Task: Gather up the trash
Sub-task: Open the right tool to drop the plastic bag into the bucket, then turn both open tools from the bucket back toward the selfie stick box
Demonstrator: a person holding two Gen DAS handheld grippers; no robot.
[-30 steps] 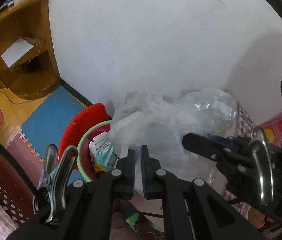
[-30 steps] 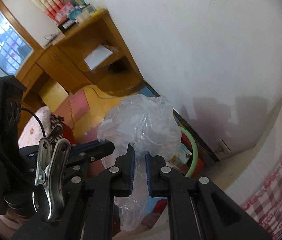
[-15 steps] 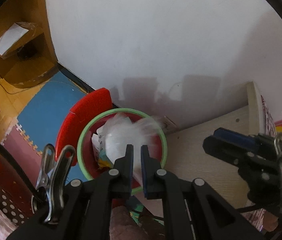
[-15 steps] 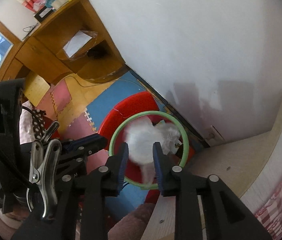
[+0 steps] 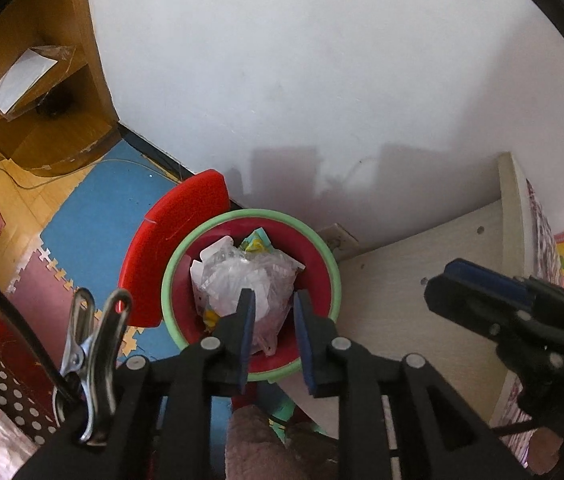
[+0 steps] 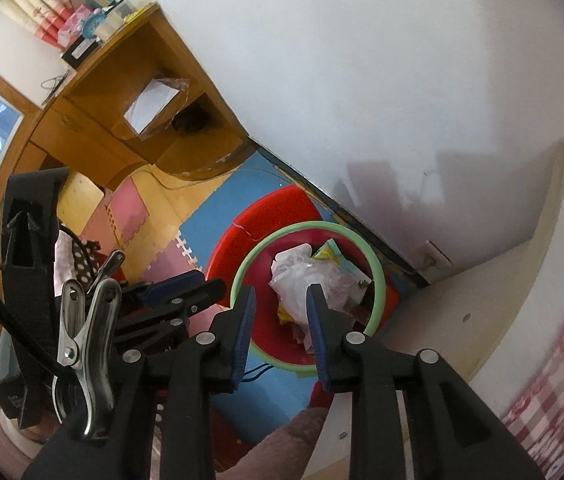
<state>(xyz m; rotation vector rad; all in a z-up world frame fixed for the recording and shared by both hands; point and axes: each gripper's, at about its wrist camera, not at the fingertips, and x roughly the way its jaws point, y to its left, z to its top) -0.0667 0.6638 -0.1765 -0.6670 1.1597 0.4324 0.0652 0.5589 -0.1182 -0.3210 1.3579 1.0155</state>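
A white wall is rising behind the red trash bin, and a wooden desk is standing against that wall well to the left of the bin, holding a white sheet of paper in an open cubby. Foam floor mats in blue, pink and yellow are lying to the left of the bin, and a pale board is slanting just to its right. The bin, rimmed in light green, is sitting on the floor close to the wall, with its red lid leaning open at its left side. Inside the bin, a crumpled clear plastic bag is lying on top, filling the middle, with a white carton poking out at its left and a yellow-and-teal wrapper showing at the far edge nearest the wall. The left gripper is hanging directly above the bin with its blue-padded jaws spread apart and nothing between them. The right gripper is also hovering above the bin, its jaws parted a little wider and gripping nothing, the plastic bag showing through the gap. A silver spring clip is sitting on the left gripper's body, left of the bin.
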